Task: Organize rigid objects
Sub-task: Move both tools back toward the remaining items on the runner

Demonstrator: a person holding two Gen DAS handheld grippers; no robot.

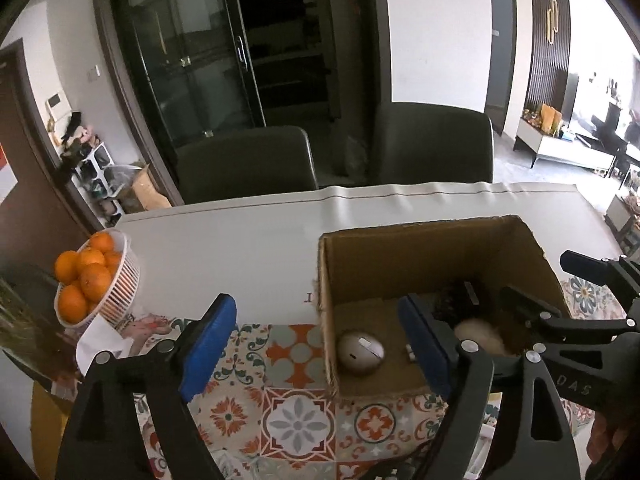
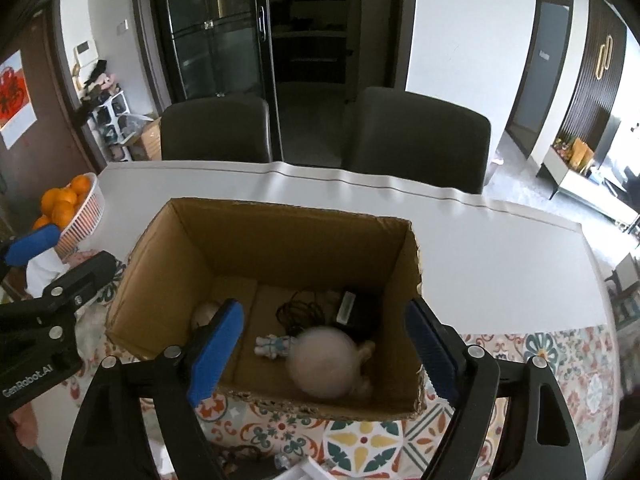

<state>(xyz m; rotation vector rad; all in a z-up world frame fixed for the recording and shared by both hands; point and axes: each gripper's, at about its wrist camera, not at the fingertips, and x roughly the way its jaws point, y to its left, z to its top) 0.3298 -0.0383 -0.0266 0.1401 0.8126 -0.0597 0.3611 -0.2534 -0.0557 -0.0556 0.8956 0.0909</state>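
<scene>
Both tools, left tool (image 1: 316,344) and right tool (image 2: 324,344), hang spread and empty over the open brown cardboard box (image 2: 280,216); the blurred pale round-headed doll (image 2: 324,364) inside may tumble against the tangled black cable (image 2: 298,310).

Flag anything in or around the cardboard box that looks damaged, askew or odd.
The cardboard box has a ragged, chewed-looking top edge at its right corner. Inside, a pale round object is motion-blurred, so it cannot be identified. A black cable lies in a loose tangle. Nothing looks spilled.

Blurred round thing (image 2: 323,363), perhaps doll's head
</scene>
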